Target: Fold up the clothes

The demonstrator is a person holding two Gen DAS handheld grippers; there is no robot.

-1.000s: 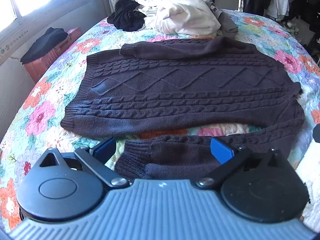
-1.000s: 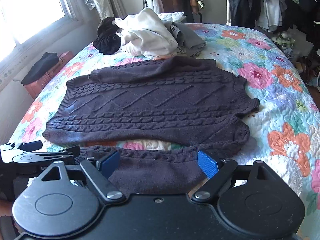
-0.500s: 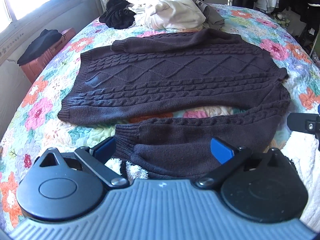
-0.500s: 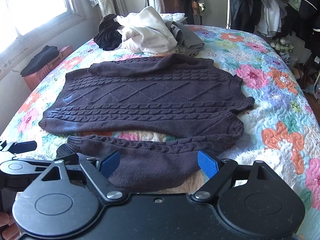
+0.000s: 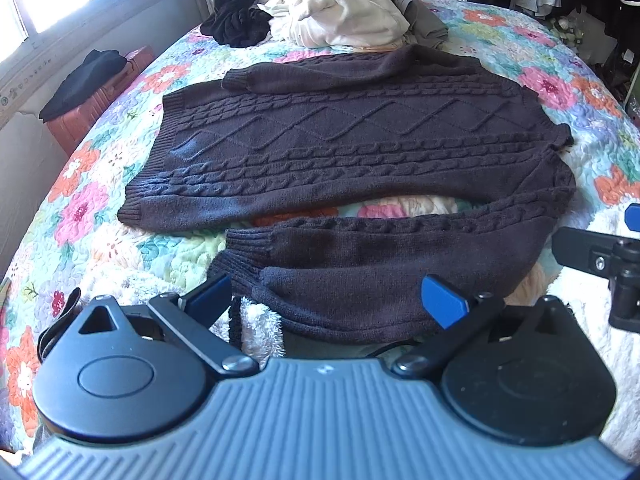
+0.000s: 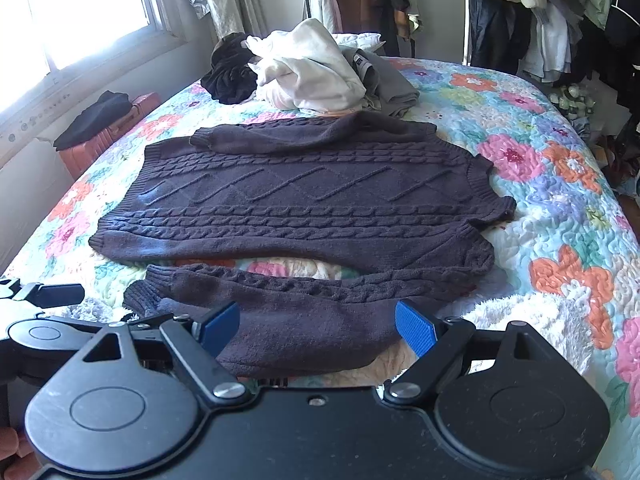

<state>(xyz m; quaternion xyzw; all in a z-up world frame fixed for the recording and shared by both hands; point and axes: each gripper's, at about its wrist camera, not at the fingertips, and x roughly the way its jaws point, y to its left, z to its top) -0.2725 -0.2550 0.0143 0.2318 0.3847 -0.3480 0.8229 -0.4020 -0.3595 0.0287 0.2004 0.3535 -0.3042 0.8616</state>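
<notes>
A dark cable-knit sweater point(image 5: 352, 140) lies flat on the floral quilt point(image 5: 84, 208), hem to the left, collar to the right. Its far sleeve point(image 5: 320, 76) is folded across the top edge. Its near sleeve point(image 5: 380, 256) lies loose along the bed's near edge, cuff to the left. My left gripper point(image 5: 326, 300) is open, its blue pads either side of the near sleeve's edge, holding nothing. My right gripper point(image 6: 318, 326) is open above the same sleeve point(image 6: 304, 320), to the right of the left one. The sweater point(image 6: 300, 200) is fully visible in the right wrist view.
A pile of white, grey and black clothes point(image 5: 324, 16) sits at the far side of the bed. A reddish suitcase point(image 5: 96, 108) with a black garment stands by the window wall on the left. Hanging clothes point(image 6: 560, 12) fill the right background. A white fluffy blanket point(image 6: 520, 312) lies at the near edge.
Both grippers have pulled back and risen from the sweater, so more of the bed and near sleeve shows. The sweater has not moved. Both stay open.
</notes>
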